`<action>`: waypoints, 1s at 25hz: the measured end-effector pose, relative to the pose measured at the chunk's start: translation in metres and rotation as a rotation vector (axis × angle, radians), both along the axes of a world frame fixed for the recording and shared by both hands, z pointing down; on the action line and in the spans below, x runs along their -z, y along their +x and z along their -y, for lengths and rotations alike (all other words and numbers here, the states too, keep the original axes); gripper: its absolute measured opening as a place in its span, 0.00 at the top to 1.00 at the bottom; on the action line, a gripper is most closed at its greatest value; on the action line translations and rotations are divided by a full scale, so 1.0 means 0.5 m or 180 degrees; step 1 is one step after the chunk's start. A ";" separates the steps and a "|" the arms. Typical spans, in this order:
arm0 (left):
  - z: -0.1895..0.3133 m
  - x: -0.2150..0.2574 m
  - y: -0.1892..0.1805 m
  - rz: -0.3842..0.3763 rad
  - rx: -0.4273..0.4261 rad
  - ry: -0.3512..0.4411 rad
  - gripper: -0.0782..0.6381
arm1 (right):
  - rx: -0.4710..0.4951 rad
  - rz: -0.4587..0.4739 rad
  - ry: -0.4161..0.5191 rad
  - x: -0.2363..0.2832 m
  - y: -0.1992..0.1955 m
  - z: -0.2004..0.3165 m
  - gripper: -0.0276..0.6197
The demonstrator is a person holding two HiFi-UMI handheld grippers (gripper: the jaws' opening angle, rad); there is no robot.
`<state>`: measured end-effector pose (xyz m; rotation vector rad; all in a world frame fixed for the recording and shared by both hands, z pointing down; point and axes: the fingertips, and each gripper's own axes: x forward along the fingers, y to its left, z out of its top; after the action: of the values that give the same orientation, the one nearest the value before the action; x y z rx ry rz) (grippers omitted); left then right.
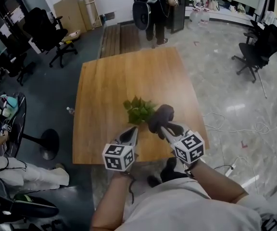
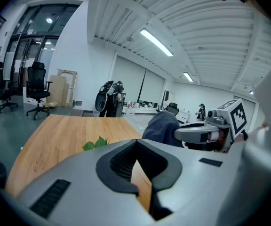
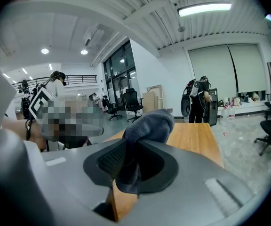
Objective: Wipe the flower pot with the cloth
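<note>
the right claw (image 1: 161, 127) is clamped shut on a dark grey cloth (image 1: 160, 115). in the right gripper view the cloth (image 3: 148, 124) bulges up above the closed jaws of that claw (image 3: 128, 155) and a fold of it hangs down between them. the cloth is held up over the near part of the wooden counter (image 1: 124, 73), just to the right of the green leaves (image 1: 138, 109) and touching or nearly touching them in the head view.

the leaves stand near the counter's near edge, about midway along it. the flower pot beneath them cannot be made out from above. in the left gripper view only a few leaf tips (image 2: 96, 144) show over the claw's body.

the left claw (image 1: 134, 130) has its jaws together with nothing between them. the left gripper view shows that claw (image 2: 136, 149) with only a thin wedge of wood behind the tips. it sits just near and left of the leaves, and the right claw (image 2: 179, 134) with its cloth (image 2: 161, 125) is close on its right. each claw carries a marker cube, the left one (image 1: 119, 157) and the right one (image 1: 189, 147), both over the near counter edge.

beyond the far end of the counter a person (image 1: 156, 8) stands on the floor. office chairs are off to the far left (image 1: 47, 30) and far right (image 1: 259, 46).
</note>
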<state>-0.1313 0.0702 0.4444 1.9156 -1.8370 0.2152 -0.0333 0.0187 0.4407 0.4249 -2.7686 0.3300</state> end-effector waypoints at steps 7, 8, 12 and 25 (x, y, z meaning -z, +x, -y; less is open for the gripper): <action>0.123 -0.052 -0.046 0.0020 0.0155 -0.0234 0.88 | 0.0060 -0.0094 -0.0130 -0.048 -0.014 0.119 0.86; 0.137 -0.069 -0.053 0.0016 0.0177 -0.0291 0.88 | 0.0068 -0.0106 -0.0155 -0.058 -0.018 0.135 0.86; 0.189 -0.140 -0.071 -0.0022 0.0228 -0.0487 0.88 | 0.0094 -0.0149 -0.0223 -0.098 -0.031 0.201 0.86; 0.296 -0.284 -0.202 -0.0080 -0.0046 -0.0911 0.88 | -0.0218 -0.0606 -0.0685 -0.274 -0.058 0.259 0.86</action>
<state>-0.2325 -0.0776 0.5862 1.7256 -1.6748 0.4323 -0.0621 -0.1109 0.5777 0.4709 -2.5051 0.5667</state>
